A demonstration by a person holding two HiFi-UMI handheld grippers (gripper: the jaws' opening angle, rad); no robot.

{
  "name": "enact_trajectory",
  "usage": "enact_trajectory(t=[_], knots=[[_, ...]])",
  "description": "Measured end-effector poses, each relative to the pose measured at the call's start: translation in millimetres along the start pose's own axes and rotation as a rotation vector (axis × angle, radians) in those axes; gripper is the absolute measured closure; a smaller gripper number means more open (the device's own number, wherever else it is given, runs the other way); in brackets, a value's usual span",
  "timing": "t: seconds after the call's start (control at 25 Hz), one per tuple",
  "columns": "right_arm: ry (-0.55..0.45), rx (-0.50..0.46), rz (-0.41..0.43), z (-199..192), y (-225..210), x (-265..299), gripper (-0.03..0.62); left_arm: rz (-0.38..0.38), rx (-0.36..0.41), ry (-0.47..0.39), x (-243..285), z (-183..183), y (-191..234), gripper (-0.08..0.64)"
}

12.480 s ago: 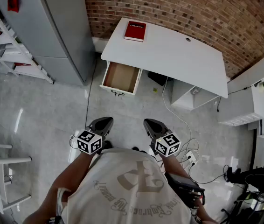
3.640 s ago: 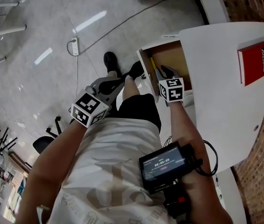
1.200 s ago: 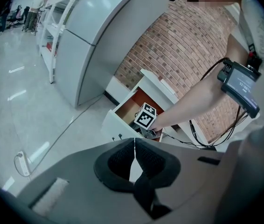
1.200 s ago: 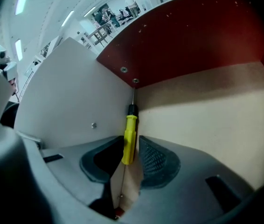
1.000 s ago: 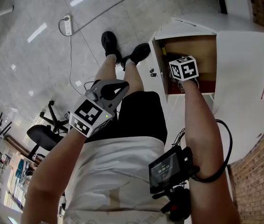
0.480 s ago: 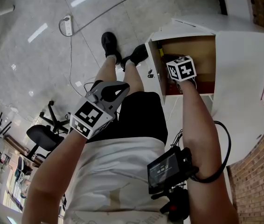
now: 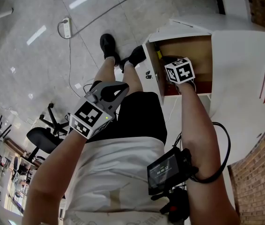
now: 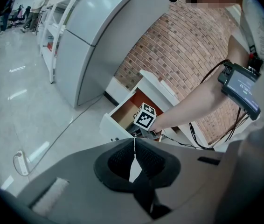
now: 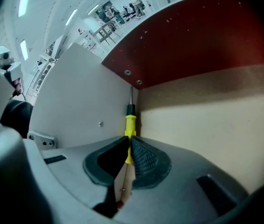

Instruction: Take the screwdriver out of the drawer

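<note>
Right gripper (image 9: 129,143) has just pinched in from a wider gap a second ago, and now its jaws are clamped on the yellow handle of the screwdriver (image 9: 130,123); that tool lies inside the drawer (image 9: 206,120), tight against a side wall; left gripper (image 8: 134,146) hangs over the thigh, jaws together, nothing between them.

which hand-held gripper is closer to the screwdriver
Right. The right hand-held gripper is inside the drawer, its jaws having just closed on the screwdriver. The left hand-held gripper hangs shut outside the drawer, well back from it.
</note>
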State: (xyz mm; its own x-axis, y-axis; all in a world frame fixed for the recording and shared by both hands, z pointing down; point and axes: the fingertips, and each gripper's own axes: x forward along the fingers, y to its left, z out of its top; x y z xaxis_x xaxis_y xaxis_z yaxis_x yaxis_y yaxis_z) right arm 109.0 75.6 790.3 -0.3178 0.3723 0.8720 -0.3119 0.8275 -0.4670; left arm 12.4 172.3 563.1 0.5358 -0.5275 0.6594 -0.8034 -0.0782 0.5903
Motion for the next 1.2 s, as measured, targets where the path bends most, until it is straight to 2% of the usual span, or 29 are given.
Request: enact_trajectory(t=[0.4,1.2], knots=[[-0.062,0.056,-0.06,-3.2,3.6,-25.4,0.575,-0.009,0.03,-0.012,-2.1,17.9,-3.7,0.551],[-0.186,0.107,-0.11,-2.4,21.3,-82.7,0.575,-0.027,0.175,0.004,-16.3,63.4,-30.9,0.551]])
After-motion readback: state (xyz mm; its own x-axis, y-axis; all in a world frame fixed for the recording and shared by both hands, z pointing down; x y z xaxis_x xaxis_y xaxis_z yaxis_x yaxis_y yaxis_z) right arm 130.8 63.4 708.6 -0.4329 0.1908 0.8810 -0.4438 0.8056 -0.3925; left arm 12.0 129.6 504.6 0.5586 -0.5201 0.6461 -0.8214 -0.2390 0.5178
